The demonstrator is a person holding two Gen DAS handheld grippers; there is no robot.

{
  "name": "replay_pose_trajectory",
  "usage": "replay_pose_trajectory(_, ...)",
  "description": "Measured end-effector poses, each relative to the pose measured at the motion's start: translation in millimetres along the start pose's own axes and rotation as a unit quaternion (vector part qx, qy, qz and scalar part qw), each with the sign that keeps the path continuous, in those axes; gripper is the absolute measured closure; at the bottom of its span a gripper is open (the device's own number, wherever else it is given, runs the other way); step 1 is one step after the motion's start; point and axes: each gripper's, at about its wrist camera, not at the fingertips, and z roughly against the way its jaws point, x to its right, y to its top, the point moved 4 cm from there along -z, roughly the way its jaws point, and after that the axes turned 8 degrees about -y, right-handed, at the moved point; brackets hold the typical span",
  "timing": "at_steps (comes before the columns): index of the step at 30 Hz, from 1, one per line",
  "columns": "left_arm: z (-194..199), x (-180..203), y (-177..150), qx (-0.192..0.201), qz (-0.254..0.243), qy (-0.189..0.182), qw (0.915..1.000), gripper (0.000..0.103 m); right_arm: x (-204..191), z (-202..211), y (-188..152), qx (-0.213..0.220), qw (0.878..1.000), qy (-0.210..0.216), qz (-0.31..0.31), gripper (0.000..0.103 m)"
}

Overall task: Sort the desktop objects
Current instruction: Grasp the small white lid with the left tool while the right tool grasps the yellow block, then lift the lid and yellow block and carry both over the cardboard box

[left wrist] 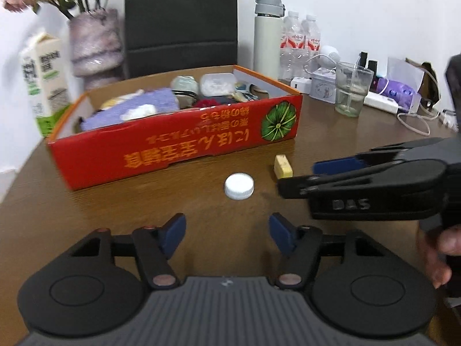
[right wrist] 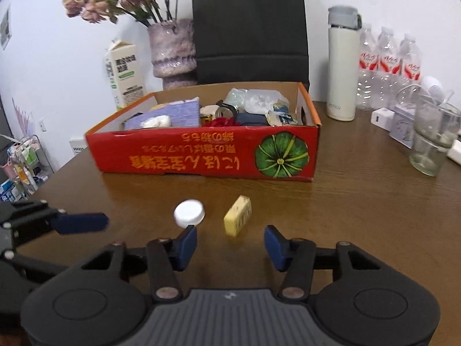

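Note:
A white bottle cap [left wrist: 239, 186] and a small yellow block [left wrist: 283, 166] lie on the brown table in front of a red cardboard box [left wrist: 184, 144] that holds several sorted items. My left gripper [left wrist: 227, 232] is open and empty, just short of the cap. My right gripper [right wrist: 230, 245] is open and empty, with the yellow block [right wrist: 238, 215] just ahead between its fingers and the cap [right wrist: 189, 213] at its left fingertip. The right gripper shows from the side in the left wrist view [left wrist: 299, 177]. The box also shows in the right wrist view [right wrist: 207, 155].
Behind the box stand a black bag [right wrist: 250, 26], a vase of flowers [right wrist: 173, 49] and a milk carton [right wrist: 124, 75]. To the right are a white thermos [right wrist: 343, 63], water bottles [right wrist: 389, 66], a glass [right wrist: 432, 141] and chargers with cables [left wrist: 403, 106].

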Motion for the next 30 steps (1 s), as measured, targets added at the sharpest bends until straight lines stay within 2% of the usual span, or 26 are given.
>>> replay_pose_trajectory(3,-18,-3,8,0.002,0.009,-0.015,0.9998,0.044,2,-19,9,-0.008,1.000,0.001,-0.006,0.067)
replay_pose_trajectory(4,-25,-4,10,0.001,0.007,-0.020,0.9998,0.046,3,-23,11,-0.010,1.000,0.004,-0.006,0.082)
replay_pose_trajectory(5,-29,-5,12,0.000,0.007,-0.021,0.9998,0.050,4,-26,13,-0.010,1.000,0.004,-0.004,0.088)
replay_pose_trajectory(7,-40,-7,16,-0.004,0.012,-0.022,0.9997,0.058,7,-27,13,-0.001,1.000,-0.001,-0.006,0.092)
replay_pose_trajectory(9,-46,-7,20,0.001,0.012,-0.023,0.9997,0.072,12,-28,13,0.000,1.000,0.007,-0.018,0.093)
replay_pose_trajectory(10,-49,-7,21,0.002,0.011,-0.021,0.9997,0.074,15,-28,13,0.001,1.000,0.006,-0.021,0.093)
replay_pose_trajectory(14,-52,-4,23,0.008,0.010,-0.019,0.9997,0.075,19,-26,14,0.009,1.000,0.006,-0.029,0.093)
replay_pose_trajectory(19,-44,-10,27,0.010,0.031,0.010,0.9994,0.075,9,-21,13,0.014,1.000,0.011,-0.008,0.093)
replay_pose_trajectory(24,-7,-18,24,0.036,0.068,0.047,0.9959,0.075,0,6,9,0.036,0.999,0.004,0.008,0.093)
replay_pose_trajectory(30,50,-6,-1,0.054,0.077,0.064,0.9935,0.075,-4,56,-8,0.053,0.999,0.010,0.002,0.093)
